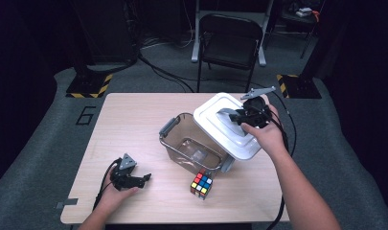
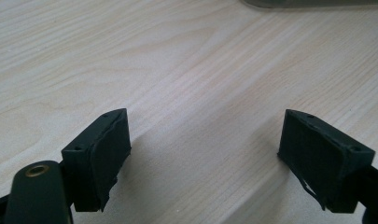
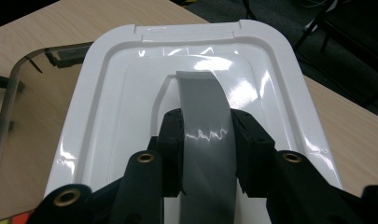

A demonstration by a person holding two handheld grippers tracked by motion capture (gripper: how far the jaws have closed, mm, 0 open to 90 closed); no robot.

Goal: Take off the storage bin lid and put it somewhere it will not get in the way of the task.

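High view: white lid point(image 1: 225, 125) lifted, tilted over clear bin's point(image 1: 182, 143) right rim, right gripper point(image 1: 243, 116) clamped on its grey handle point(image 3: 203, 135); left gripper point(image 1: 142, 179) wide, idle; seating or removal pending.

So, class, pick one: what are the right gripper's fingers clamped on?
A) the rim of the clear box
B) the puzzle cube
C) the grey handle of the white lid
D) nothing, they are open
C: in the right gripper view the fingers press both sides of the grey handle on the lid, held tilted over the box.
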